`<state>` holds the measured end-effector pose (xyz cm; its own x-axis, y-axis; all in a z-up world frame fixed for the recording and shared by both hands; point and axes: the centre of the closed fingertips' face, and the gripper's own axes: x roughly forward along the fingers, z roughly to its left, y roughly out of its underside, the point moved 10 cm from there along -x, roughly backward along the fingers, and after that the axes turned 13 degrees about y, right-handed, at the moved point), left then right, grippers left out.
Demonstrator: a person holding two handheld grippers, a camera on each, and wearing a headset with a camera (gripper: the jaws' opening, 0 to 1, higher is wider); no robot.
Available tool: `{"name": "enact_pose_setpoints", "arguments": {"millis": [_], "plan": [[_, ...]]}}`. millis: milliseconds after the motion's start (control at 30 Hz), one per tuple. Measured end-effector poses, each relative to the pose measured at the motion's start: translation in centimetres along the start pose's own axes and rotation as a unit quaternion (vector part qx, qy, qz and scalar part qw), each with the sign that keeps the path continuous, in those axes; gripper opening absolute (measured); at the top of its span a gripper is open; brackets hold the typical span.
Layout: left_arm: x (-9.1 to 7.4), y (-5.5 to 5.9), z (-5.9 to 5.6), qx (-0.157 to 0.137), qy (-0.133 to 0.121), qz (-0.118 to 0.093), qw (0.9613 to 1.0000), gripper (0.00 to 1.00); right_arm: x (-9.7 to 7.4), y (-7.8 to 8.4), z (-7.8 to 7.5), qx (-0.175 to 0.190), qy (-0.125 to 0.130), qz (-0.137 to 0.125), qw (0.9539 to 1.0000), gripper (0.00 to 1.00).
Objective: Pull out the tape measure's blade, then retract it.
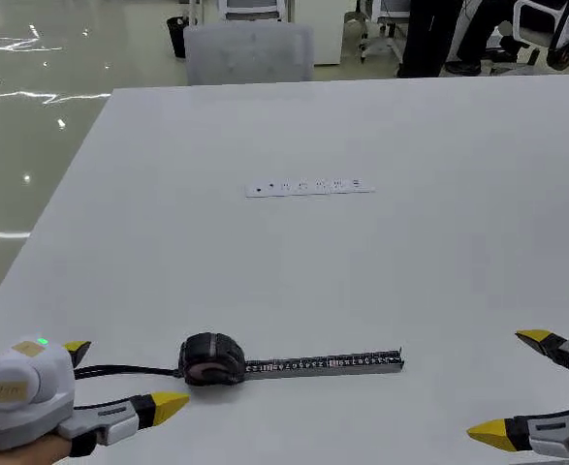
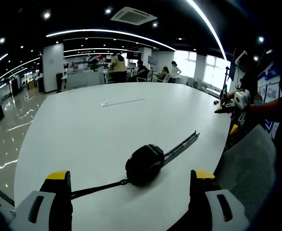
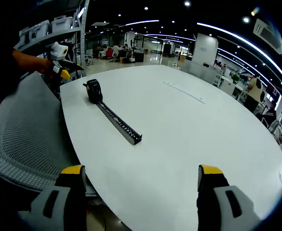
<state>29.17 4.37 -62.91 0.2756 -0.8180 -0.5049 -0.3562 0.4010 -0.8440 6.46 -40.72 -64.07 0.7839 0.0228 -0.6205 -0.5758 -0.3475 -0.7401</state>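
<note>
Black and compact, the tape measure (image 1: 212, 359) lay on the white counter (image 1: 381, 271) near its front edge. Its blade (image 1: 325, 364) was drawn out flat along the surface toward the person's right. A dark strap (image 1: 119, 370) trailed from the case toward the left tool (image 1: 129, 374). That tool hung near the case with its yellow-tipped jaws spread apart, clamped on nothing. The right tool (image 1: 502, 384) was at the counter's right front, well apart from the blade's far end, its jaws likewise wide and gripping nothing. Farther back, around mid-counter, lay a slim white strip (image 1: 308, 188). Beyond the far edge stood a grey chair (image 1: 250, 53) on a glossy floor (image 1: 32, 116).
</note>
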Motion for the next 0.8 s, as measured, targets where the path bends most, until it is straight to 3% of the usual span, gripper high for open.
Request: {"name": "enact_pose_setpoints", "arguments": {"millis": [133,233,400,467,500,567,667,800], "plan": [[1.5,-1.0,-0.7,-0.031,-0.006,-0.016,0.9994,1.0,0.2,-1.1,-0.6,-0.03,-0.025,0.007,0.9992,0.98],[2.8,-0.5,-1.0,-0.062,-0.026,-0.007,0.9978,1.0,0.7,-1.8,-1.0,-0.075,-0.033,0.027,0.9963,0.98],[4.6,0.3,-2.1,-0.065,-0.036,-0.002,0.9972,1.0,1.9,-2.7,-1.0,-0.1,-0.058,0.044,0.9923,0.95],[5.0,0.2,-2.8,-0.117,-0.026,-0.017,0.9926,1.0,2.3,-3.3,-0.7,-0.115,-0.064,0.049,0.9901,0.94],[5.0,0.1,-2.8,-0.126,-0.033,-0.018,0.9912,1.0,2.4,-3.6,-0.5,-0.117,-0.07,0.052,0.9892,0.93],[5.2,-0.2,-2.9,-0.111,-0.048,-0.019,0.9925,1.0,2.9,-4.2,-0.4,-0.148,-0.071,0.053,0.985,0.9],[5.6,-0.4,-3.0,-0.09,-0.078,-0.023,0.9926,0.99,3.7,-4.9,-0.3,-0.153,-0.086,0.062,0.9825,0.89],[6.4,-0.2,-3.0,-0.071,-0.094,-0.027,0.9926,1.0,5.0,-5.9,-0.3,-0.177,-0.108,0.067,0.9759,0.85]]}}
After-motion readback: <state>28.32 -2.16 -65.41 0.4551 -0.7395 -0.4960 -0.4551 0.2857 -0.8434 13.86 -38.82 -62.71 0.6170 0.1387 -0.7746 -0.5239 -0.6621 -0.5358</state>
